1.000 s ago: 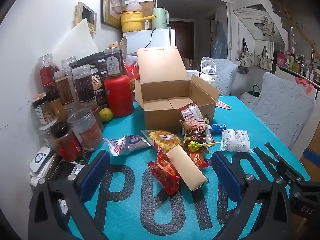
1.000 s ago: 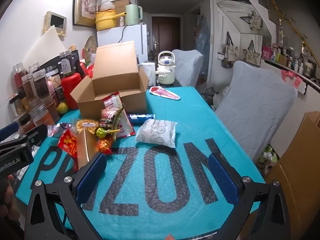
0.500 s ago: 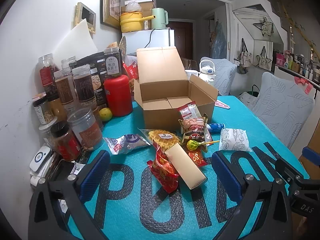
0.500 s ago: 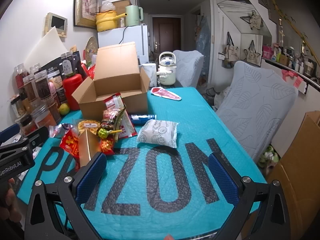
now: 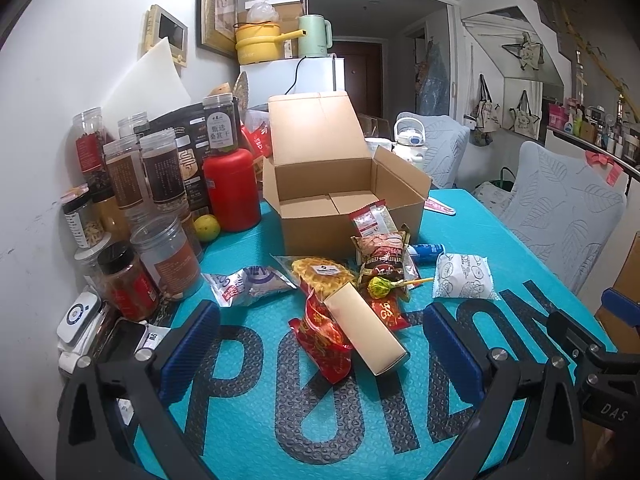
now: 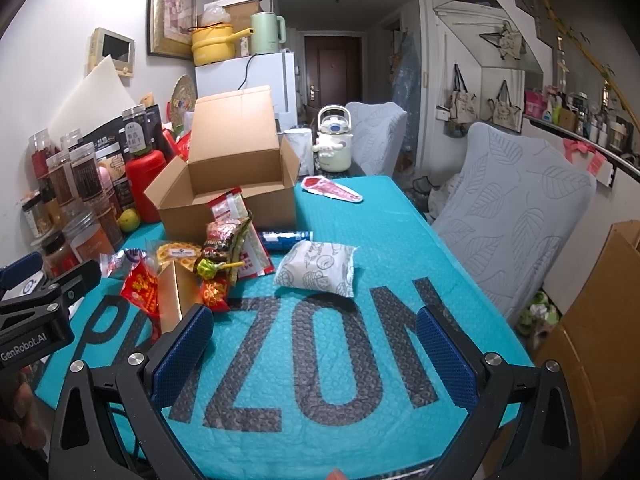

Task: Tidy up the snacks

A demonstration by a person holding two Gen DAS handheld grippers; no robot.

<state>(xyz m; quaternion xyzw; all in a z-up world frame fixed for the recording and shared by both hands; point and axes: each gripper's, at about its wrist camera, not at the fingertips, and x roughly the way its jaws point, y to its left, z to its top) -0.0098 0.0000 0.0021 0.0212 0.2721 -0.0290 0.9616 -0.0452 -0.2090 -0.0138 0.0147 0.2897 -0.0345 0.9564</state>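
Observation:
An open cardboard box (image 5: 344, 204) (image 6: 236, 196) stands on the teal table mat with nothing visible inside. In front of it lies a heap of snacks: a beige carton (image 5: 364, 328), a red packet (image 5: 320, 340) (image 6: 140, 286), a waffle pack (image 5: 320, 274), a green lollipop (image 5: 378, 286) (image 6: 206, 268), a silver-blue packet (image 5: 250, 284) and a white patterned packet (image 5: 464, 278) (image 6: 316, 268). My left gripper (image 5: 320, 356) hovers open just short of the carton. My right gripper (image 6: 314, 354) is open over the mat, short of the white packet. Both hold nothing.
Several jars (image 5: 160, 248) and a red canister (image 5: 232, 188) crowd the left wall side. A lemon (image 5: 206, 227) lies by the canister. A white kettle (image 6: 334, 144) and grey chairs (image 6: 516, 216) stand beyond the table. A brown carton (image 6: 592, 340) sits off the right edge.
Both grippers have crept slightly forward toward the snack heap; the snacks and the box have not moved.

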